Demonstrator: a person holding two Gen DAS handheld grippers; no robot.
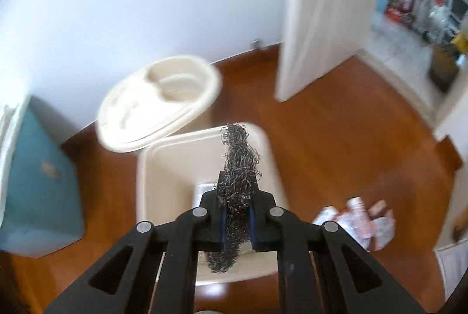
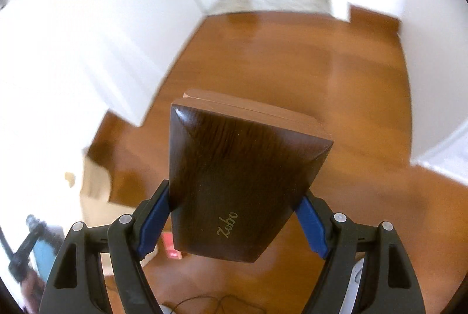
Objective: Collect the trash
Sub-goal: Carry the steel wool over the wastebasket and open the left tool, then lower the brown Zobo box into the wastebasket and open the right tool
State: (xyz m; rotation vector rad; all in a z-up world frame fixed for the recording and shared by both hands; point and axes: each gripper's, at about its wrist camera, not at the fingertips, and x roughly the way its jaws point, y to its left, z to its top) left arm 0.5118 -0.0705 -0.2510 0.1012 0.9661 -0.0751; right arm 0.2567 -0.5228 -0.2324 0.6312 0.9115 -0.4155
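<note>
My left gripper (image 1: pixel 236 197) is shut on a wad of dark steel wool (image 1: pixel 238 156), which sticks out past the fingertips and hangs over a cream trash bin (image 1: pixel 152 167). The bin's lid (image 1: pixel 155 103) stands raised behind it, and a pale scrap (image 1: pixel 203 188) lies at the bin's bottom. In the right wrist view, my right gripper (image 2: pixel 234 194) is shut on a dark wooden box (image 2: pixel 234 167) with gold lettering, held high above the wooden floor (image 2: pixel 292 65); the blue pads (image 2: pixel 313 223) press on its two sides.
A teal box (image 1: pixel 41 176) stands left of the bin by the wall. Crumpled wrappers (image 1: pixel 359 220) lie on the floor to the right. A white door (image 1: pixel 318 15) stands ajar beyond. Cardboard (image 2: pixel 93 182) and a red item (image 2: pixel 172 249) lie lower left in the right wrist view.
</note>
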